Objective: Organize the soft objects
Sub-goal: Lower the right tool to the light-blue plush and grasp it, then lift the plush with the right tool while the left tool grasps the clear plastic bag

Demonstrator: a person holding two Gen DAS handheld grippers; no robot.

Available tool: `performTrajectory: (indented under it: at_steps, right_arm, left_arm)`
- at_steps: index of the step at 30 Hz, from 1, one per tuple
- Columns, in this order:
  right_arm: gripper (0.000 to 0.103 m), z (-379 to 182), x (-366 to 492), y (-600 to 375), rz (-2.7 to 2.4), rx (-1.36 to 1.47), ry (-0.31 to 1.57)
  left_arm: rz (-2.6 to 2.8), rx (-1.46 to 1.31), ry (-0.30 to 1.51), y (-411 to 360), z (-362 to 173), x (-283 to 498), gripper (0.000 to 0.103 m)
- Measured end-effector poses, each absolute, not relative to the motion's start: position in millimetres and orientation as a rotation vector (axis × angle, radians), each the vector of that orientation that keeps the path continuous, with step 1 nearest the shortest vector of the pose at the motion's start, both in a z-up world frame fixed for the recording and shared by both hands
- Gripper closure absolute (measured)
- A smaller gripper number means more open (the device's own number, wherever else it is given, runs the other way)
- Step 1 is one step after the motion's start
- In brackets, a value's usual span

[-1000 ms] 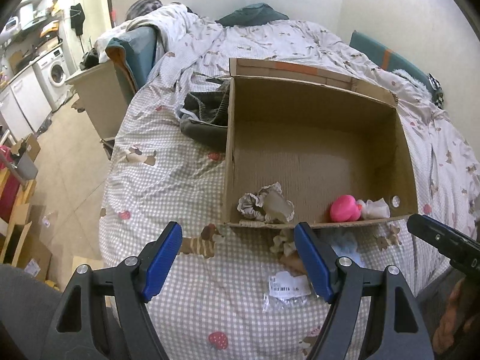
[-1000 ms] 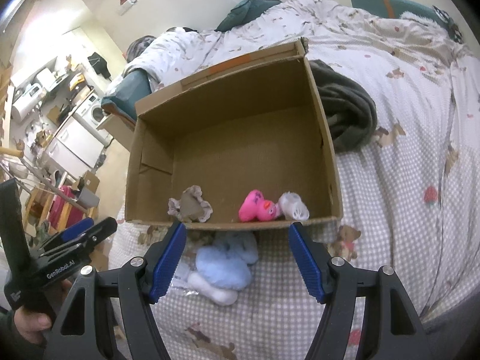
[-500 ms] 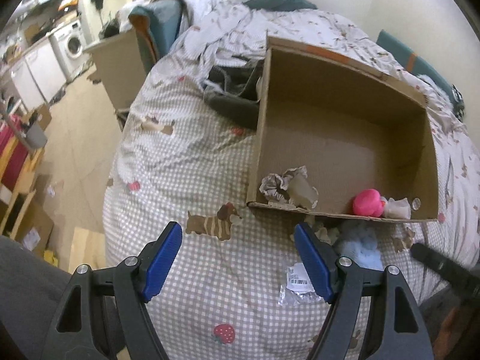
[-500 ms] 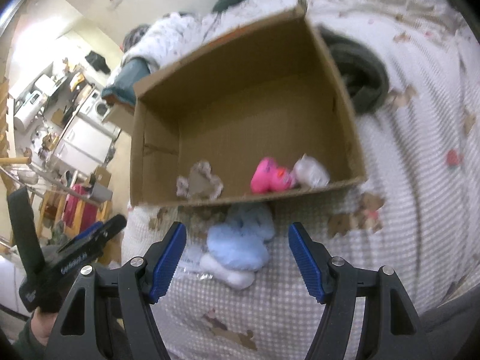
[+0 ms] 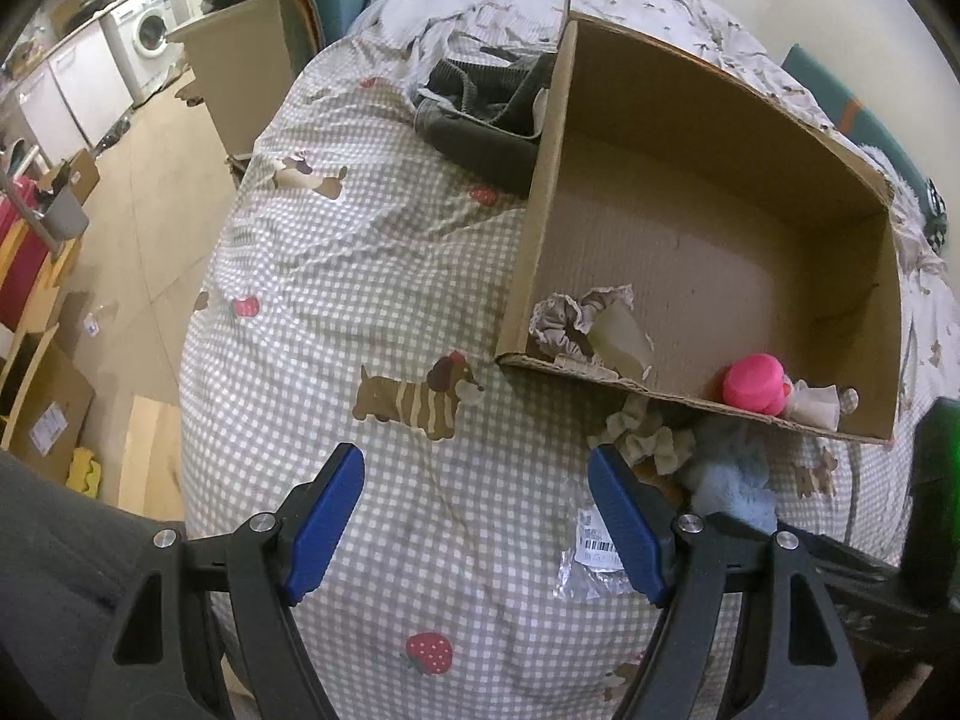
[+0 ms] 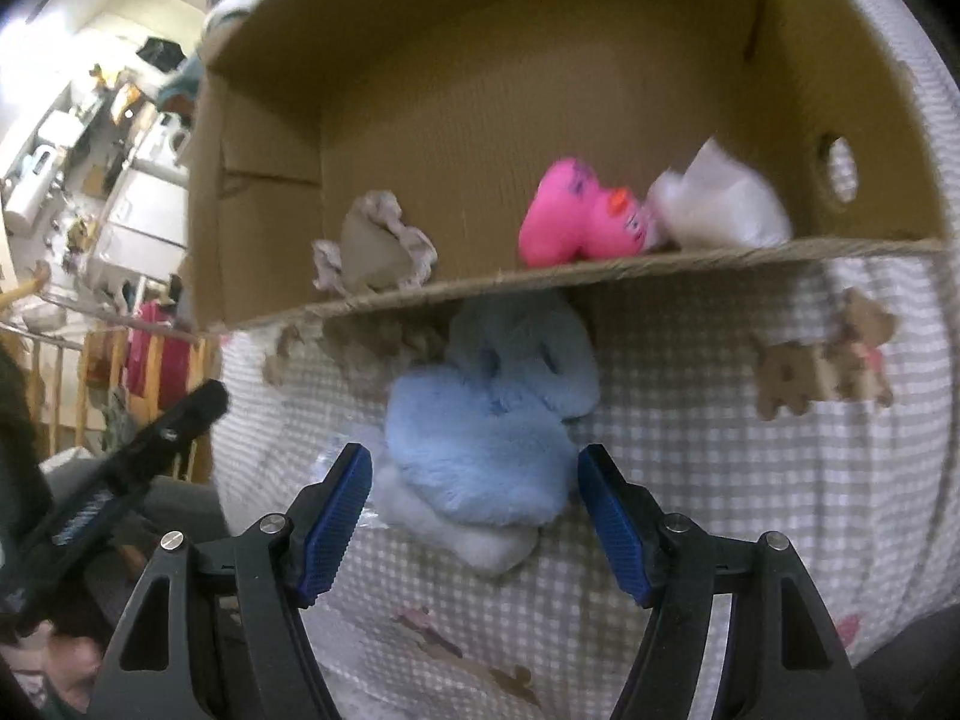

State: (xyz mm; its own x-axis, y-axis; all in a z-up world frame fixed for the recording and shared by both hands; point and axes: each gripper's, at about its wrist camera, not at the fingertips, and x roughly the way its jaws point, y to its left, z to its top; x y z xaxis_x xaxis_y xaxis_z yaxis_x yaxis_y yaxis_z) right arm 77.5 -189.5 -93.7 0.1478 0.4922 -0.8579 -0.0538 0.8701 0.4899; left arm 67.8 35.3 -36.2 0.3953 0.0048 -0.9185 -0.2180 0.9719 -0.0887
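Both wrist views face the cardboard box (image 5: 708, 228).

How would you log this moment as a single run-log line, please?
right tongs: open, straddling blue plush toy on bed | left tongs: open, empty | pink toy: in cardboard box

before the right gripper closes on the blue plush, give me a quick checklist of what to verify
1. Right gripper open: ok, fingers spread wide.
2. Fluffy light blue plush toy between the fingers: ok, roughly centred.
3. Fingers touching the plush: cannot tell.
4. Left gripper out of the way: ok, open over bare checked bedsheet.
5. Room in the open brown cardboard box: ok, most of its floor is bare.
6. Plush free of the box: not ok, its far end lies against the near wall.
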Motion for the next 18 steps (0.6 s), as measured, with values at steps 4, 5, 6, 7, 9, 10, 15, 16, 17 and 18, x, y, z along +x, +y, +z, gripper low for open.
performTrajectory:
  at_steps: [4, 5, 6, 7, 9, 10, 15, 16, 17, 18]
  right_arm:
    - [0.028, -101.8, 81.1, -176.7, 0.411, 0.340, 1.382]
    - [0.028, -101.5, 82.0, -175.2, 0.414, 0.334, 1.376]
    - [0.029, -101.7, 82.5, -174.6, 0.417, 0.330, 1.377]
    - [0.033, -101.3, 82.1, -175.3, 0.414, 0.328, 1.372]
    - [0.053, -99.1, 80.7, -177.0, 0.417, 0.330, 1.364]
    - [0.055, -96.1, 79.6, -178.5, 0.416, 0.324, 1.359]
    - [0.066, -74.5, 69.2, -191.8, 0.407, 0.325, 1.323]
    - [0.066, -68.8, 66.4, -195.6, 0.410, 0.335, 1.317]
    - [0.066, -63.0, 64.0, -199.0, 0.412, 0.341, 1.312]
    - [0.066, -56.9, 61.1, -201.9, 0.414, 0.343, 1.306]
  left_arm:
    - [0.138, -0.194, 1.166, 33.0, -38.2, 69.0, 0.028]
    - [0.136, -0.189, 1.169, 32.1, -38.5, 69.0, 0.028]
    - [0.135, -0.184, 1.171, 31.2, -39.2, 69.1, 0.028]
    - [0.135, -0.181, 1.172, 30.8, -39.6, 69.3, 0.028]
    - [0.137, -0.178, 1.175, 30.7, -40.6, 69.4, 0.028]
    - [0.138, -0.179, 1.177, 30.9, -41.0, 69.6, 0.028]
    - [0.144, -0.185, 1.181, 32.8, -41.8, 69.8, 0.028]
    - [0.142, -0.184, 1.182, 32.6, -41.9, 69.7, 0.028]
    - [0.140, -0.183, 1.183, 32.3, -42.0, 69.4, 0.028]
    - [0.136, -0.180, 1.186, 31.7, -42.6, 69.4, 0.028]
